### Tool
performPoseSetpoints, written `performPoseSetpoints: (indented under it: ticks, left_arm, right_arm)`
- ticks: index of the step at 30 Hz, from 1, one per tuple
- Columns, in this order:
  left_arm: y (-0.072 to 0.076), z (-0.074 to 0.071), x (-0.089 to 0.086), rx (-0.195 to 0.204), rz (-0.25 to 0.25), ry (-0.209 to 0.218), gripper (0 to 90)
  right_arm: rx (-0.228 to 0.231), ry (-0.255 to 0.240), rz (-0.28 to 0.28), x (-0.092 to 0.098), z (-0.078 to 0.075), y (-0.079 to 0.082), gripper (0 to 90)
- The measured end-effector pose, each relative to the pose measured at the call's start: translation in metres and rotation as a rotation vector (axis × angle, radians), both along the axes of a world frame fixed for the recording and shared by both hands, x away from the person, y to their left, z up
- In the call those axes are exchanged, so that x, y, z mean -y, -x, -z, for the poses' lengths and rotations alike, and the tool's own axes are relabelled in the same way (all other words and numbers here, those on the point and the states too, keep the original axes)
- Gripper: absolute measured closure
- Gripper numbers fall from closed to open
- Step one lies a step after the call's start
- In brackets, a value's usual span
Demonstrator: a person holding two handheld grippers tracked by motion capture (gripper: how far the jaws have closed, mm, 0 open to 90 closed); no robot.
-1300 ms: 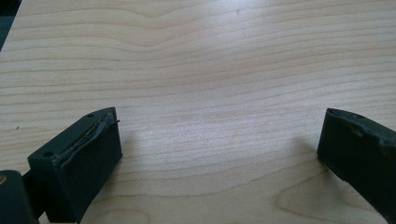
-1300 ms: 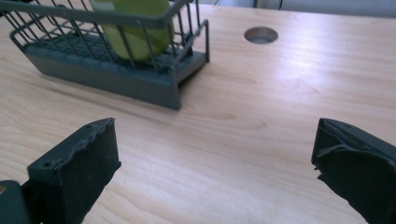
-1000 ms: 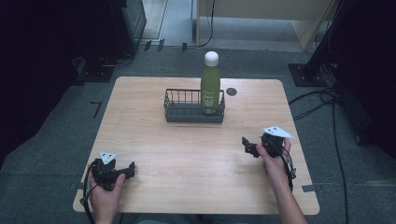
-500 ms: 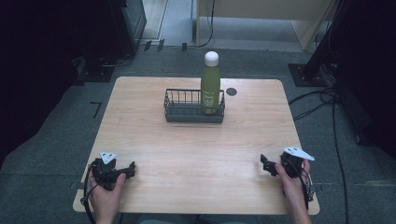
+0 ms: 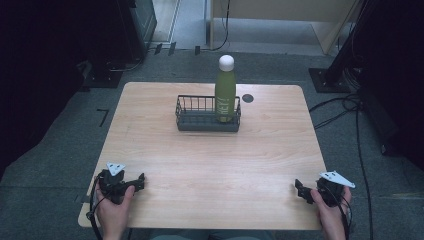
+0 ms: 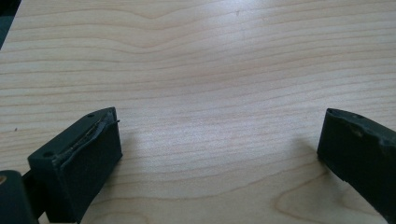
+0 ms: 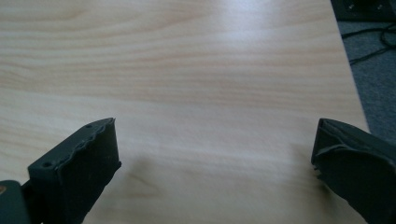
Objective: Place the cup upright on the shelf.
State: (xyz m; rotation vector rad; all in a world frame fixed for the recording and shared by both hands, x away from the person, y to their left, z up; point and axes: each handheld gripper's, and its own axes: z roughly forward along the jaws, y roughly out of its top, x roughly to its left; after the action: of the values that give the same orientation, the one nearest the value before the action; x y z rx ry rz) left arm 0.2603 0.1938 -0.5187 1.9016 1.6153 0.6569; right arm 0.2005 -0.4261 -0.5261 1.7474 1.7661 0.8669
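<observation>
A green bottle [image 5: 225, 90] with a white cap stands upright in the right end of a black wire basket [image 5: 200, 124] at the table's far middle. My left gripper [image 5: 140, 180] rests at the near left corner of the wooden table [image 5: 210, 160], held by a hand. In the left gripper view, my left gripper [image 6: 219, 140] has its jaws wide apart over bare wood. My right gripper [image 5: 299, 189] lies at the near right corner. Its jaws stand just as wide in the right gripper view, and my right gripper [image 7: 215, 149] holds nothing.
A small dark round disc [image 5: 247, 98] sits on the table just right of the basket. Cables [image 5: 345, 105] trail over the grey floor to the right. In the right gripper view, the table's right edge [image 7: 348, 70] is close by.
My right gripper has drawn back from the table's right middle to the near right corner. The left gripper, bottle and basket have stayed put.
</observation>
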Motion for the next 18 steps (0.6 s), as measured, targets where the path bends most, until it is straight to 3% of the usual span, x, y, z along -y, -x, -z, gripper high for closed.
performPoseSetpoints:
  ticks: [7,18]
  left_arm:
    - [0.0,0.0,0.0,0.0,0.0,-0.001,0.0]
    - [0.0,0.0,0.0,0.0,0.0,-0.001,0.0]
  right_arm:
    - [-0.032,0.061,0.003,0.005,0.002,0.012,0.6]
    - [-0.038,0.061,-0.014,0.009,0.002,0.016,0.0]
